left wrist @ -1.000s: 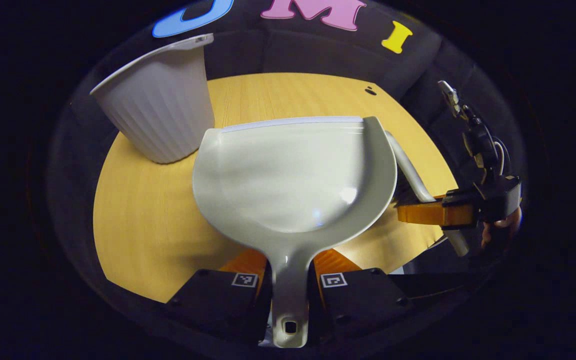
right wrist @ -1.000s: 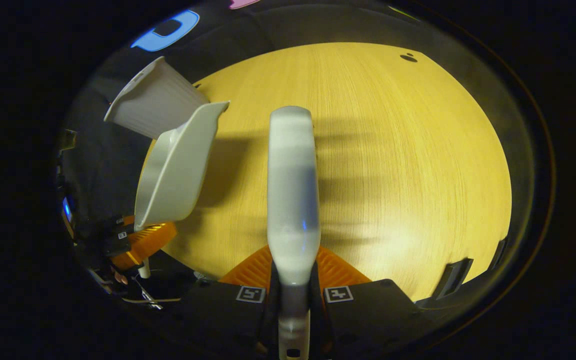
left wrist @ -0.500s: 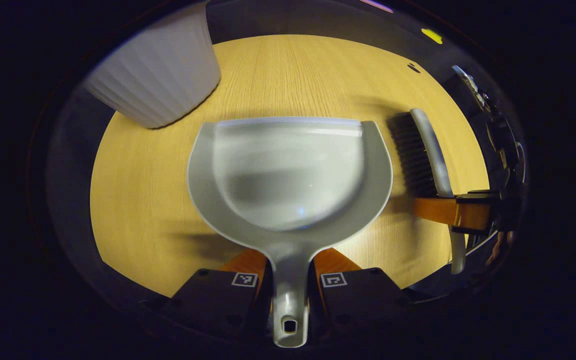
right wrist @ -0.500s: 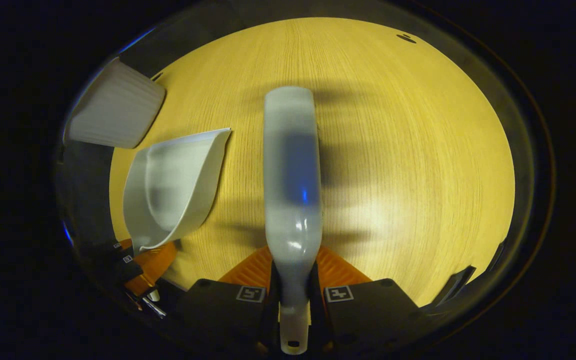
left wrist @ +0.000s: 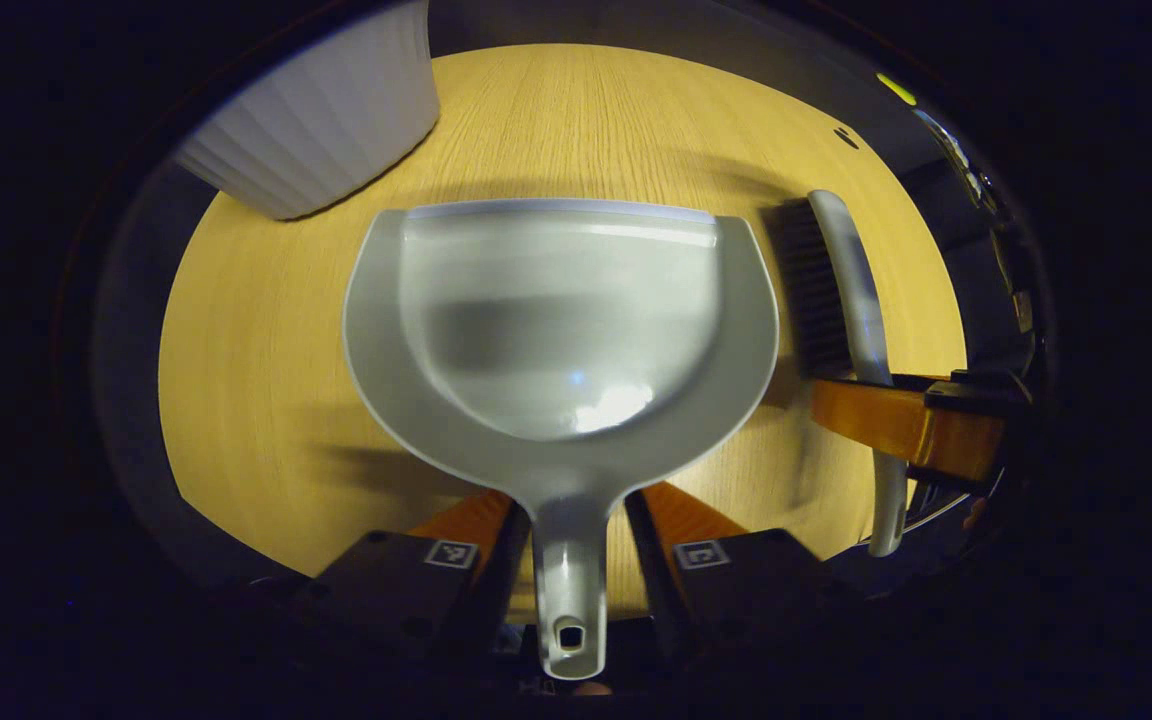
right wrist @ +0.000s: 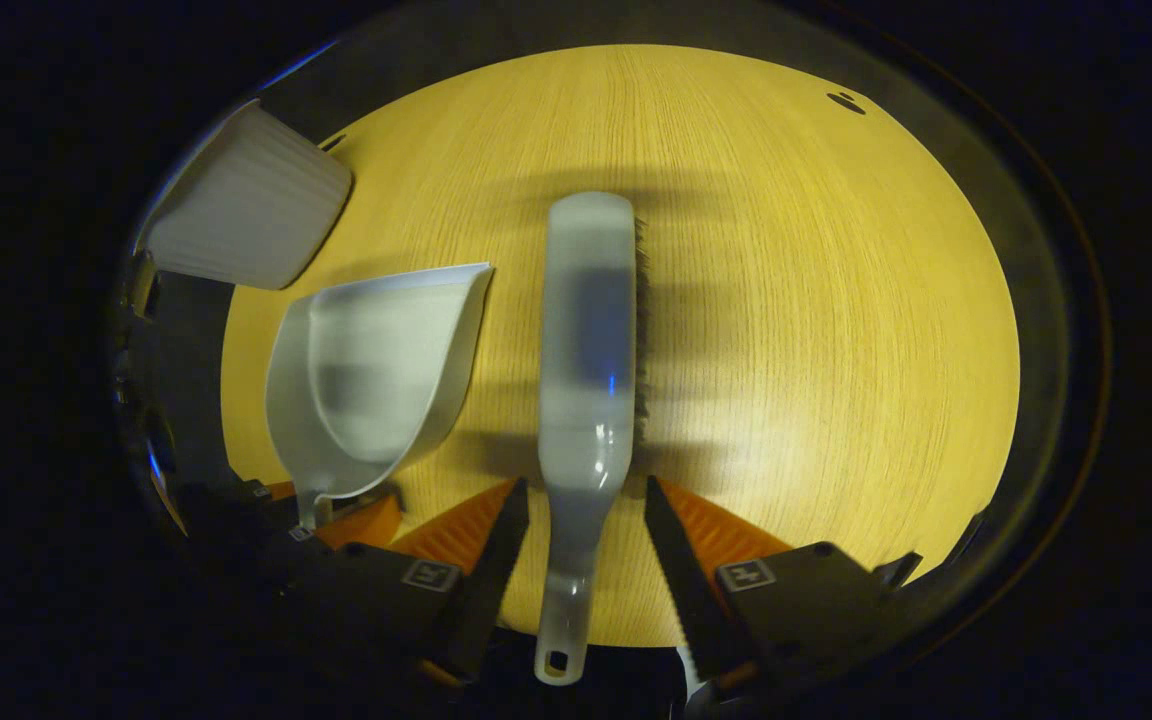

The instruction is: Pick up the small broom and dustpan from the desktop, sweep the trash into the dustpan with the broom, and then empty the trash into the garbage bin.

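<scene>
I see my left claw point(left wrist: 569, 525) and right claw point(right wrist: 581, 520) both spread apart, dustpan point(left wrist: 556, 320) lying on the worktop point(right wrist: 786, 300) just left of the broom point(right wrist: 588, 350).

Dustpan, broom and garbage bin on worktop.
Grey dustpan point(left wrist: 556, 330) lies flat, pan empty, handle toward camera. Grey broom point(right wrist: 586, 380) with dark bristles lies just beside it, parallel. White ribbed garbage bin point(left wrist: 321, 110) stands beyond the dustpan.
</scene>
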Demonstrator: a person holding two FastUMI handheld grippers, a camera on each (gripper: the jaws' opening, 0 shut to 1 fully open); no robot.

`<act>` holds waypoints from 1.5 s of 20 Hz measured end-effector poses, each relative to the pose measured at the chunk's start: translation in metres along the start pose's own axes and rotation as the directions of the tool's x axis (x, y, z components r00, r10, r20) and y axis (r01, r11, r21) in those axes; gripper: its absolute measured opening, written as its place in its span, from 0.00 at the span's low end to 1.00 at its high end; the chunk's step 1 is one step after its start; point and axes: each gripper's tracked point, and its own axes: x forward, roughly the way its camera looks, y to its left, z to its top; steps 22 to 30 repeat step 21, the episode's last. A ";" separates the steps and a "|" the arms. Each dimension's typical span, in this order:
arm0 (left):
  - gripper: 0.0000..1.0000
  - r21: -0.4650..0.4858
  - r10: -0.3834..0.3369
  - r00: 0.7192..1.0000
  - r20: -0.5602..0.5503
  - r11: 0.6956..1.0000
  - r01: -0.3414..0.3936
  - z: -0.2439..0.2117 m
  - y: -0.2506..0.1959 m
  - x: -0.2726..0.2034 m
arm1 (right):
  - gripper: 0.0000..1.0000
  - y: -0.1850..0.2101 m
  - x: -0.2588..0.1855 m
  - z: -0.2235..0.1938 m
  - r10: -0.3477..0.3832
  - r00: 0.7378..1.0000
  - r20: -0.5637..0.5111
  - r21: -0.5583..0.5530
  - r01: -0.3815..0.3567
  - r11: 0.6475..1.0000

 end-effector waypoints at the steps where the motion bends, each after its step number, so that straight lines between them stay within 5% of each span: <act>1: 0.88 0.016 0.019 1.000 0.019 1.000 -0.020 -0.002 0.003 -0.007 | 1.00 0.003 -0.006 -0.001 0.016 1.000 0.019 0.000 -0.016 1.000; 4: 0.86 0.064 0.062 0.995 0.075 0.996 -0.067 -0.003 0.004 -0.032 | 1.00 0.002 -0.036 0.004 0.057 0.994 0.095 0.002 -0.057 0.998; 5: 0.86 0.060 0.060 0.994 0.090 0.996 -0.065 -0.005 0.001 -0.044 | 0.89 0.003 -0.048 0.007 0.066 0.989 0.133 -0.013 -0.065 0.998; 6: 0.86 0.050 0.053 0.992 0.114 0.997 -0.059 -0.006 -0.001 -0.056 | 1.00 0.005 -0.058 0.010 0.074 0.982 0.176 -0.026 -0.071 0.997; 7: 0.86 0.033 0.048 0.989 0.143 0.998 -0.054 -0.007 -0.005 -0.071 | 1.00 0.007 -0.070 0.014 0.087 0.971 0.221 -0.035 -0.081 0.996; 13: 0.86 -0.036 -0.017 0.937 0.350 0.999 0.031 -0.015 -0.031 -0.169 | 1.00 0.025 -0.170 0.028 0.165 0.867 0.470 -0.083 -0.143 0.986; 15: 0.86 0.008 -0.037 0.883 0.469 0.999 0.038 -0.012 -0.032 -0.205 | 0.99 0.032 -0.195 0.032 0.149 0.821 0.551 -0.145 -0.081 0.986; 17: 0.86 0.035 -0.011 0.794 0.608 0.999 -0.013 -0.011 -0.030 -0.241 | 0.99 0.037 -0.232 0.035 0.118 0.753 0.648 -0.175 -0.004 0.985; 21: 0.85 0.066 -0.028 0.542 0.840 0.996 -0.052 -0.019 -0.030 -0.280 | 0.98 0.076 -0.325 0.056 0.152 0.500 0.852 -0.167 -0.015 0.986; 30: 0.85 0.066 -0.028 0.542 0.840 0.996 -0.052 -0.019 -0.030 -0.280 | 0.98 0.076 -0.325 0.056 0.152 0.500 0.852 -0.167 -0.015 0.986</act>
